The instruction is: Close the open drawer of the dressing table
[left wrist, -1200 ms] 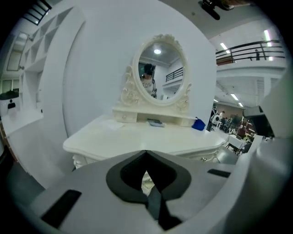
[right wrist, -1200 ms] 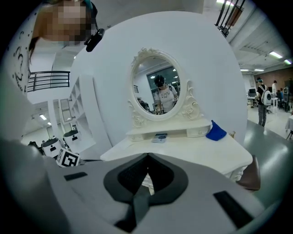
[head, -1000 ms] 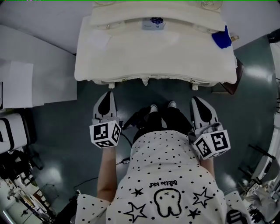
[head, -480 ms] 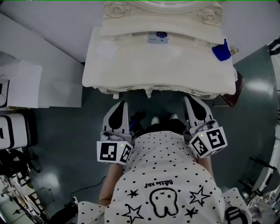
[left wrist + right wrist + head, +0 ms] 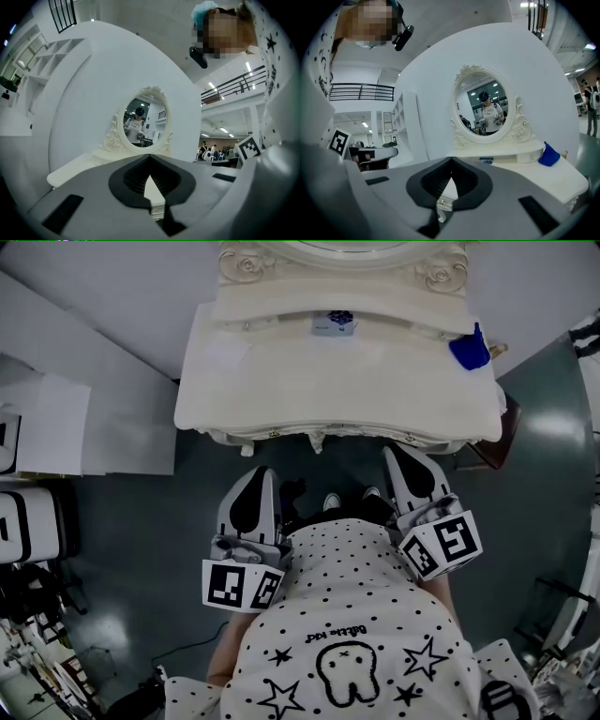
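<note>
my left gripper (image 5: 261, 474), right gripper (image 5: 394, 454): pinched shut, empty | dressing table (image 5: 337, 381) just ahead | blunt for pushing, I guess

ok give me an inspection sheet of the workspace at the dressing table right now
surface: cream dressing table top, mostly bare
job's things: no drawer seen standing out past the front edge; small knobs sit along it
clutter: blue object at the back right corner; small card below the carved mirror frame
grippers: left gripper and right gripper both shut and empty, pointing at the table front; no contact seen
cables: thin cable on the floor at the person's left
surroundings: grey floor; white panels and equipment at left
</note>
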The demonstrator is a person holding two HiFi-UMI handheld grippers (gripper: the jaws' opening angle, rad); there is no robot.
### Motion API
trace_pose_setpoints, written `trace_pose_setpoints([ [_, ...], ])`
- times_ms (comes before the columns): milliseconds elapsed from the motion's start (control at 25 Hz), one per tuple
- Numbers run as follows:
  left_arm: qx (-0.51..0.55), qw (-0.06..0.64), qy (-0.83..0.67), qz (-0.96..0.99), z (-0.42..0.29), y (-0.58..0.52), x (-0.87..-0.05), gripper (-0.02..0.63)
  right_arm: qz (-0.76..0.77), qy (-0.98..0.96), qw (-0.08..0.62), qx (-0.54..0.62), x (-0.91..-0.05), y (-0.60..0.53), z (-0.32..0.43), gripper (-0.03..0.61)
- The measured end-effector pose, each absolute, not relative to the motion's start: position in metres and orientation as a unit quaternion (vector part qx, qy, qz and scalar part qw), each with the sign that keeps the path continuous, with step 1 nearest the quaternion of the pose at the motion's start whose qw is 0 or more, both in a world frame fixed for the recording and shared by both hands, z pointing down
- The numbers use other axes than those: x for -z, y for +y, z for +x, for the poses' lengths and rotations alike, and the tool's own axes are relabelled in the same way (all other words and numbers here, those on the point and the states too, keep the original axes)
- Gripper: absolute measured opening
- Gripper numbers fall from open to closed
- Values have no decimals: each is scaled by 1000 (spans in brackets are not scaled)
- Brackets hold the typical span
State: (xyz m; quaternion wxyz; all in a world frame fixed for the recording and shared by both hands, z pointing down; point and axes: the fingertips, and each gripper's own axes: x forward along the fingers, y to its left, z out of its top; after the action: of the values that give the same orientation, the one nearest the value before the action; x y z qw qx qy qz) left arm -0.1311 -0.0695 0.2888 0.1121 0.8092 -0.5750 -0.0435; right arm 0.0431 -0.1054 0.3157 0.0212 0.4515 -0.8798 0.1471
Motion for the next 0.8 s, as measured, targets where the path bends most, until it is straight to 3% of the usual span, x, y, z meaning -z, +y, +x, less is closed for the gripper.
trace_pose_setpoints([
  [800,33,128,-606,784,-144,-55,-299,11,444,-879,33,-171,-324,-92,44,8],
])
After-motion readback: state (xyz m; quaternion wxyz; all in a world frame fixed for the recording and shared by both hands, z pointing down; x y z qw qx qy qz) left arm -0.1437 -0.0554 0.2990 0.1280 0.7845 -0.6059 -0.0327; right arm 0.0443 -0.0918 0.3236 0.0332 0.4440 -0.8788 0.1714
